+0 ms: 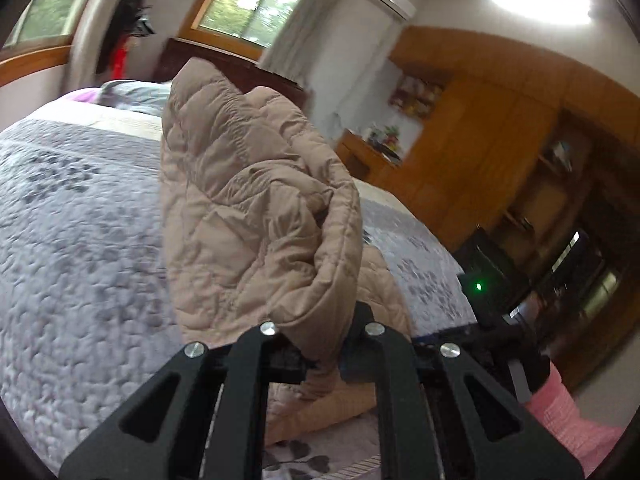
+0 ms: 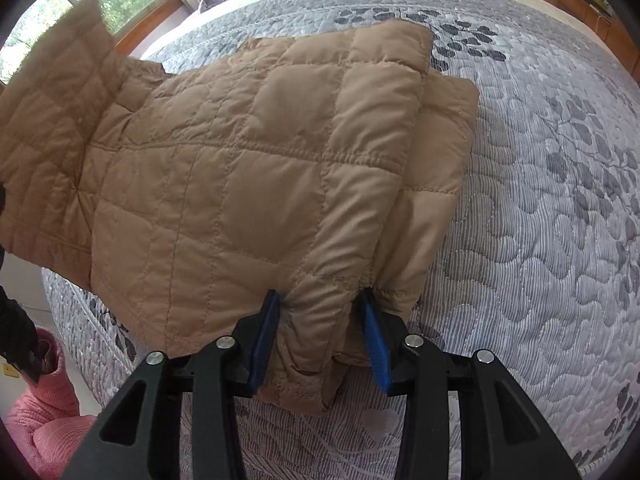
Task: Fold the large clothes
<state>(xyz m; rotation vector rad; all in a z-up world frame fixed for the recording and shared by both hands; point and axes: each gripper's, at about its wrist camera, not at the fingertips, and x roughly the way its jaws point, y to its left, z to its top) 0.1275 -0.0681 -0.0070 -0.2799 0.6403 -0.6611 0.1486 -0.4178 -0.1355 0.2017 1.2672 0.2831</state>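
A tan quilted puffer jacket (image 2: 256, 168) lies partly folded on the bed's grey leaf-patterned quilt (image 2: 540, 200). My right gripper (image 2: 320, 336) points down at its near edge, blue pads (image 2: 264, 344) squeezing a thick bunched fold. In the left wrist view, my left gripper (image 1: 320, 360) is shut on the edge of a lifted part of the jacket (image 1: 248, 208), which stands up in front of the camera, off the quilt (image 1: 80, 240). That raised flap (image 2: 56, 128) shows blurred at the left of the right wrist view.
A wooden wardrobe with shelves (image 1: 500, 128) stands beyond the bed's right side. Windows (image 1: 252, 4) and a pillow (image 1: 128, 94) are at the far end. A pink sleeve (image 1: 560, 412) shows at lower right, and pink knit clothing (image 2: 44, 412) beside the bed edge.
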